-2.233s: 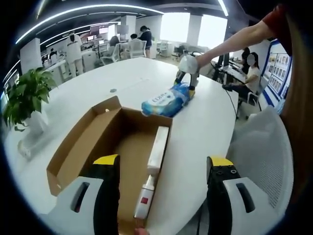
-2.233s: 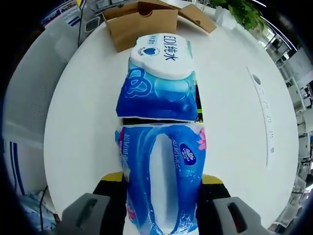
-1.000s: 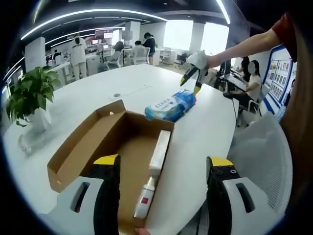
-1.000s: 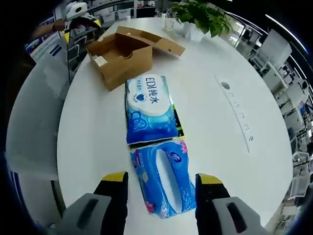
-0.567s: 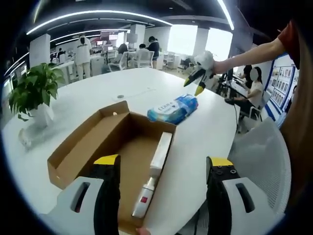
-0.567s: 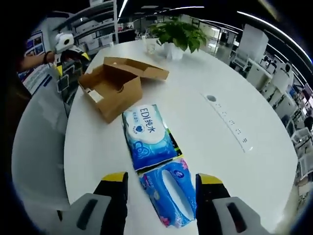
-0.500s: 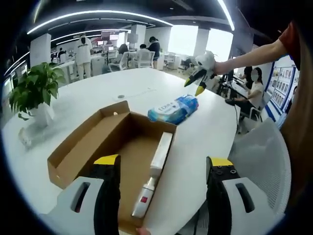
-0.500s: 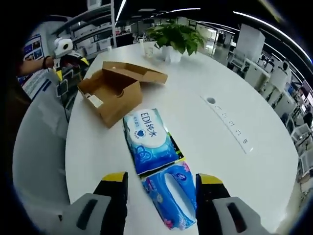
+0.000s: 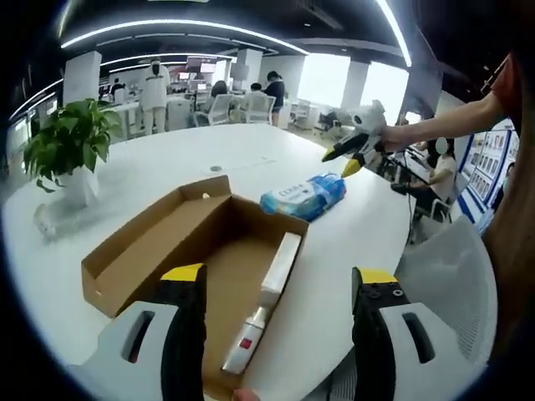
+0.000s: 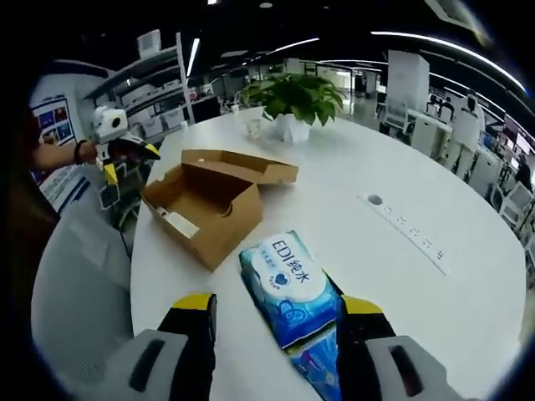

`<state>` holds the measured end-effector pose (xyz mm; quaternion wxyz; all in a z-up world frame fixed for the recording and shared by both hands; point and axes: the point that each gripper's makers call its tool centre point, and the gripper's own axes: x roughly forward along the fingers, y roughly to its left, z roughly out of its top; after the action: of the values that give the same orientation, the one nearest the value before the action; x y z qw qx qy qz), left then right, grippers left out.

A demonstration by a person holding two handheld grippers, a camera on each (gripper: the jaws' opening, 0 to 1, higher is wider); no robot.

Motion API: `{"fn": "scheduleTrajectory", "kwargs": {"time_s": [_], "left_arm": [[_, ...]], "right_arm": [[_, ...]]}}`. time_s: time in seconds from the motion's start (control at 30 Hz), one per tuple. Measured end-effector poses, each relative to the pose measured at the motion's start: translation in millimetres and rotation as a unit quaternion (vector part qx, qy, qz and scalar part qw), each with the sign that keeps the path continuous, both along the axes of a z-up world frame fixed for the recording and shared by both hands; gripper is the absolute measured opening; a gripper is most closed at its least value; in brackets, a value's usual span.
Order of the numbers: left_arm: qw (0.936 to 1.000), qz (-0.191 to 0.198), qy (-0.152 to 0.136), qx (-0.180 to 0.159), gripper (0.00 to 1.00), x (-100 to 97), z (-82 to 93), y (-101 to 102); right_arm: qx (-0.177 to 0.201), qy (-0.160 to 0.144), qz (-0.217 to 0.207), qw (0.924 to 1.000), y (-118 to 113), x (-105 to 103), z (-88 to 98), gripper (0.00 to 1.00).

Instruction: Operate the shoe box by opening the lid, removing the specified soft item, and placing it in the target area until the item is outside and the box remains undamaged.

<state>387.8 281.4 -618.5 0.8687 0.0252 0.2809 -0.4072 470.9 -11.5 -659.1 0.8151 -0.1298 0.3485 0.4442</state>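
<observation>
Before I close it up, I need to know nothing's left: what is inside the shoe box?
The open shoe box has a bare cardboard floor, plus a white strip lying along its right wall. The left gripper hides the near end.

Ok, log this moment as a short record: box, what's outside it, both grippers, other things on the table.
box: cardboard shoe box, lid folded open, on the white table
inside box: a long white item lying along one wall
outside box: blue wet-wipes pack on the table, a second blue soft pack just behind it
left gripper: open, holding nothing, over the box's near end
right gripper: open, holding nothing, raised above the packs
other: potted plant, glass beside it
</observation>
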Motion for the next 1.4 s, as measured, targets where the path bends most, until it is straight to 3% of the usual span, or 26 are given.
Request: {"fn": "scheduleTrajectory", "kwargs": {"time_s": [0.3, 0.7, 1.07, 1.4], "left_arm": [[1.0000, 0.008, 0.003, -0.006, 0.70, -2.3, -1.2, 5], [0.9996, 0.021, 0.000, -0.020, 0.70, -2.7, 2.0, 12], [0.9995, 0.022, 0.003, -0.024, 0.70, -9.7, -0.6, 11], [0.9990, 0.026, -0.002, -0.035, 0.70, -8.9, 3.1, 10]], "right_arm": [[0.026, 0.007, 0.025, 0.9993, 46, -22, -4.2, 0.56], [0.060, 0.012, 0.038, 0.9974, 87, -26, 1.4, 0.55], [0.062, 0.015, 0.062, 0.9960, 113, -28, 1.4, 0.54], [0.021, 0.005, 0.124, 0.9921, 142, -23, 2.8, 0.53]]}}
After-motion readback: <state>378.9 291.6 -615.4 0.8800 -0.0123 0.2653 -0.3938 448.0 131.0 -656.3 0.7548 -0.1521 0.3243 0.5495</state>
